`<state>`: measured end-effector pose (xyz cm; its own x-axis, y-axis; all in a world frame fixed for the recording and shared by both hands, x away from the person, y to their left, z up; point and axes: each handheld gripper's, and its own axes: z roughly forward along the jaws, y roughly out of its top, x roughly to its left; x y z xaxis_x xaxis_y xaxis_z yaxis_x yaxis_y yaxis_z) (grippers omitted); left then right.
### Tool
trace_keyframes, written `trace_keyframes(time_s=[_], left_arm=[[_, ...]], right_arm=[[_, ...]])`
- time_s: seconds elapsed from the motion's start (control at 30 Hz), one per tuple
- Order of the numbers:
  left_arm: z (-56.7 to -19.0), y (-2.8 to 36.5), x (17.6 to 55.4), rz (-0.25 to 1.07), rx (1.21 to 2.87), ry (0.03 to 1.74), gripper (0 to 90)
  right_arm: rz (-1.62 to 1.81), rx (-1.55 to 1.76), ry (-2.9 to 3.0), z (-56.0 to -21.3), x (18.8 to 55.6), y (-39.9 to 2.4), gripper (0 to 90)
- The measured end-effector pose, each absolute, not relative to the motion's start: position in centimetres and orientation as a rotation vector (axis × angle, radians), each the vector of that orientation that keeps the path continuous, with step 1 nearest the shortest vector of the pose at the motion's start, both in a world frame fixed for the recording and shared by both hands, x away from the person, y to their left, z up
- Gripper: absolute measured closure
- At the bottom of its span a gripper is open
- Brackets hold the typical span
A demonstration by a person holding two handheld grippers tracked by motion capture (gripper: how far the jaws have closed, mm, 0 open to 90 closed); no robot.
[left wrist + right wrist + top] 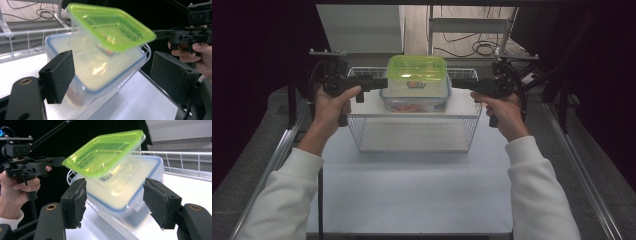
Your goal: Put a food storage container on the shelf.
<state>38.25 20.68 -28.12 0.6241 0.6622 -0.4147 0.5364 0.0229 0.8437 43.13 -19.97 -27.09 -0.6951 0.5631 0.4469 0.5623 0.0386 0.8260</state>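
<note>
White wire basket stands on the pale surface, toward twelve o'clock. On its top shelf sits a clear blue-rimmed container with something orange inside, too blurred to name. A smaller green-lidded container rides on top, apparently empty. The left gripper at nine o'clock and right gripper at three flank the stack, jaws wide, holding nothing. Judged step: a two-sided lift; close level and together, low on the clear walls, so the top box stays put.
</note>
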Motion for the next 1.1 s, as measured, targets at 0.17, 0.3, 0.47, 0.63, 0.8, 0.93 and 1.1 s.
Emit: trace_keyframes(time_s=[0.17,0.3,0.47,0.63,0.8,0.93,1.1], left_arm=[[-29.1,21.6,36.6,0.103,1.651,0.985,19.1],[-30.5,22.1,34.9,0.085,1.7,0.973,19.1],[-33.1,22.4,32.3,0.054,1.75,0.938,19.6],[-36.5,22.3,29.8,0.051,1.806,0.937,19.9],[-40.3,22.1,27.9,0.021,1.828,0.956,20.1],[-43.1,21.8,26.9,0.007,1.884,0.971,20.2],[-45.8,21.2,26.0,-0.014,1.924,0.997,20.3]], right_arm=[[1.795,1.205,2.287,-28.0,41.7,-21.2,34.0],[1.733,1.183,2.341,-29.1,40.2,-21.8,33.2],[1.675,1.151,2.399,-30.9,38.2,-22.6,32.8],[1.609,1.13,2.464,-34.0,36.0,-23.1,31.9],[1.553,1.15,2.503,-37.9,33.8,-23.7,31.6],[1.502,1.194,2.545,-41.1,32.7,-24.2,31.5],[1.447,1.23,2.571,-44.0,32.0,-24.6,31.5]])
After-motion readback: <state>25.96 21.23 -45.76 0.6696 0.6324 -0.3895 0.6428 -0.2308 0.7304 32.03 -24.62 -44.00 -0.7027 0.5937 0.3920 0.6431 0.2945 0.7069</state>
